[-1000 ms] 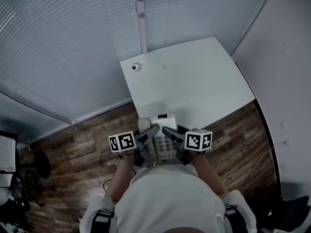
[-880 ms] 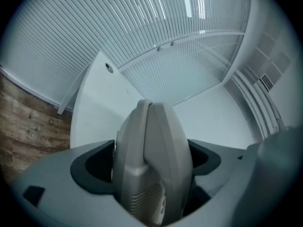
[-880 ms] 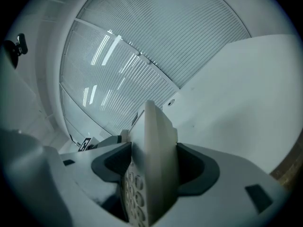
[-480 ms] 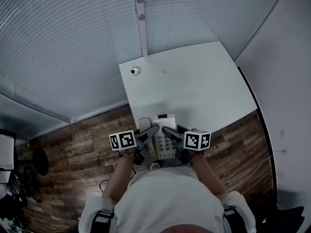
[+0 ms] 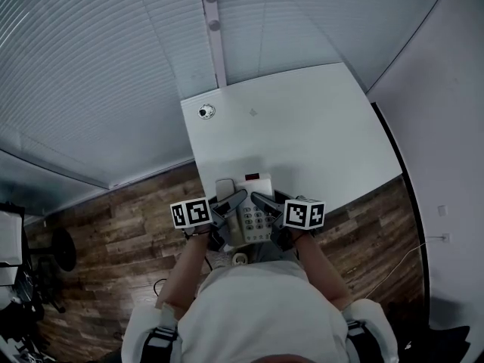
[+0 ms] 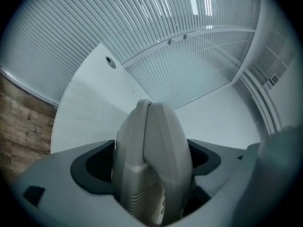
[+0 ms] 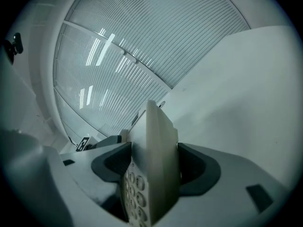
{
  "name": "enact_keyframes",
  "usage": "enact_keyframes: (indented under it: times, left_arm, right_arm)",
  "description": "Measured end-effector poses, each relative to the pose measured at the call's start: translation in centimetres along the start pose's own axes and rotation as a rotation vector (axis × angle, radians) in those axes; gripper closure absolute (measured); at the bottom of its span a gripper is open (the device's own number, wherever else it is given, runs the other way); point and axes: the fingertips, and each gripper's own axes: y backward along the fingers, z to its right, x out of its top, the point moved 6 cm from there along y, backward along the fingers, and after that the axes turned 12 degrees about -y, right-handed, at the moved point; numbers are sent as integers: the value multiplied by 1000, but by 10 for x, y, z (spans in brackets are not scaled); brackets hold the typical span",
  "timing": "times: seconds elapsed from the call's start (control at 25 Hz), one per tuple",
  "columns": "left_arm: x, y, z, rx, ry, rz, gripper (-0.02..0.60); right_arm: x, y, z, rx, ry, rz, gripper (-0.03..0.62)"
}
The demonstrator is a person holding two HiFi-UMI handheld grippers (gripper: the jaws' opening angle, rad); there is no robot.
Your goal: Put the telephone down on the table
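In the head view, the telephone (image 5: pixel 248 212) sits at the 6 o'clock edge of the white bench (image 5: pixel 302 127). Its far end, with a small dark display, lies over the white top. Its near end reaches out over the wooden floor (image 5: pixel 113 240). No view shows whether its underside touches the bench.

The left gripper view gives what the head view cannot. The left gripper (image 6: pixel 151 174) has its jaws pressed tight on the telephone's side that carries the handset (image 6: pixel 129 145), with ribbed slots low on the casing. A small round fitting (image 6: pixel 110 62) shows on the bench toward 11 o'clock, with slatted blinds (image 6: pixel 156 27) beyond it.

Only the right gripper view shows the keypad (image 7: pixel 134 189) side-on, as rows of round keys facing 9 o'clock. There the right gripper (image 7: pixel 154 174) has its jaws clamped on the opposite edge of the body. Nothing else stands between them.

In the head view, the two forearms (image 5: pixel 185 267) reach forward from the torso and converge toward 12 o'clock. The left gripper meets the telephone from 8 o'clock and the right from 4 o'clock. Their marker cubes (image 5: pixel 190 213) are level with each other on either side, and the jaws angle inward in a shallow V.
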Motion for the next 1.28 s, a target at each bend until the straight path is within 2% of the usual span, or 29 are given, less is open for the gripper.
enact_keyframes:
  times: [0.56,0.72,1.04,1.28]
  left_arm:
    - [7,-30,-19,54,-7,-34,156]
    - [8,-34,-22,71,-27,-40,156]
    - [9,-42,-28,103,-5,-68,156]
    - [9,-44,-27,130,-19,-87,156]
  right_arm:
    - [18,-17,26,-27,-27,-17,286]
    - [21,-21,31,-31,-41,-23,281]
    - [24,-27,40,-51,-62,-21,278]
    - [23,-27,43,-52,-65,-11,275]
